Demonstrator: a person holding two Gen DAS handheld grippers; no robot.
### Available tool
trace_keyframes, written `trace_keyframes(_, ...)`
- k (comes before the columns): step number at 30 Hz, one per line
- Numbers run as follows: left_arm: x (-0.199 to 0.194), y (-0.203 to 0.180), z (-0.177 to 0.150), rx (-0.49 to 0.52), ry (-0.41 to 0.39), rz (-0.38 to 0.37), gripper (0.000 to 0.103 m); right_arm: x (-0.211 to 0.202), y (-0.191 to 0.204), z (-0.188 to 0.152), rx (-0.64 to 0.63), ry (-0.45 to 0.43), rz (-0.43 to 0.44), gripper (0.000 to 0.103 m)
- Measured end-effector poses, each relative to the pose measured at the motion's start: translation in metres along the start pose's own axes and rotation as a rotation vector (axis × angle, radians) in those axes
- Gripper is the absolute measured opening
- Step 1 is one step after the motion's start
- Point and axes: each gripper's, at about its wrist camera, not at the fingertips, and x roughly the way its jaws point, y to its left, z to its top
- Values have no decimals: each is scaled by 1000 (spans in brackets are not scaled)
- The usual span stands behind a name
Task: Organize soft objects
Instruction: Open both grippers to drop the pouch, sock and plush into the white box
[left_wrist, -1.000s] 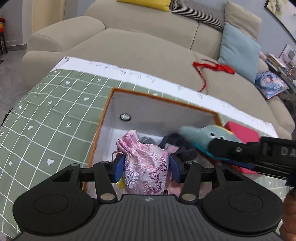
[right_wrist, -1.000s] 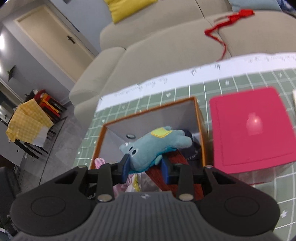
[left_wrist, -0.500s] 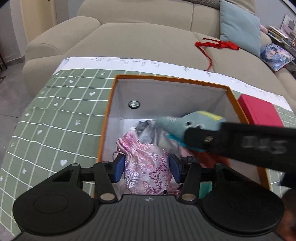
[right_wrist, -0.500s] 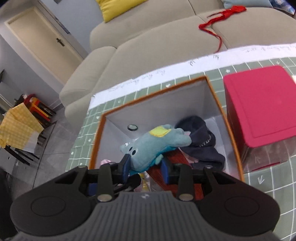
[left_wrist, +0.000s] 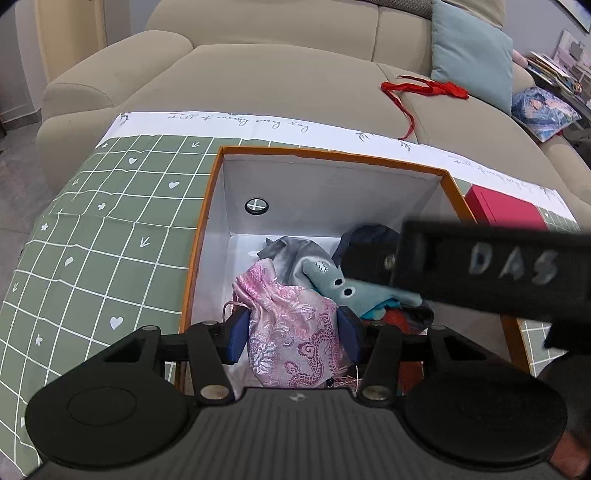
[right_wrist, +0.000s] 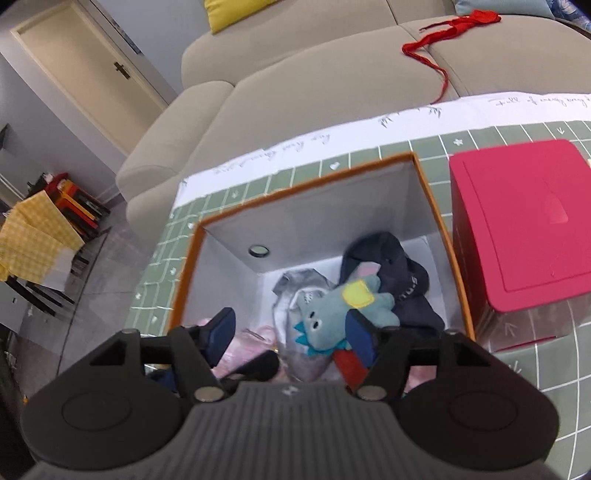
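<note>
An orange-rimmed white box (left_wrist: 325, 155) stands on the green checked cloth. My left gripper (left_wrist: 293, 338) hangs over its near side, shut on a pink brocade pouch (left_wrist: 288, 306). In the right wrist view my right gripper (right_wrist: 291, 334) is over the same box (right_wrist: 303, 184) with its jaws opening. A teal plush dinosaur (right_wrist: 325, 317) lies loose between and just beyond them, beside the right finger, not pressed. The plush (left_wrist: 354, 291) rests on a grey cloth (left_wrist: 295, 254) and a dark cap (right_wrist: 391, 273) in the box.
A closed red box (right_wrist: 524, 221) stands right of the orange box. The right tool's black body (left_wrist: 480, 269) crosses the left wrist view. A beige sofa (left_wrist: 277, 74) behind the table carries a red ribbon (left_wrist: 424, 88) and cushions. Chairs stand far left.
The right gripper's jaws have spread and the teal plush has dropped out of them onto the clothes in the box. The left gripper still grips the pink pouch.
</note>
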Motion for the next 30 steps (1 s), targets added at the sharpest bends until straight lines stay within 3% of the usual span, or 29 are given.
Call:
trace_keyframes(12,0,-1,0,-16,-17,-23,60,-10,6,0,-31,9,38,68)
trace_keyframes(16,0,0,1,-14,-21,-52,79,-13,-1,0,7,20,63,68)
trace_keyframes(23,-4,-7,1,-4,-51,-22,83,-24,3,2,-18,2,62,69)
trace_keyframes(26,-11,-8,3,-47,-86,-35,86,-30,6,1,-29,-23,70,79)
trace_keyframes(30,-19,-15,6,-35,-111,-14,86,-40,9,2,-26,-46,70,80)
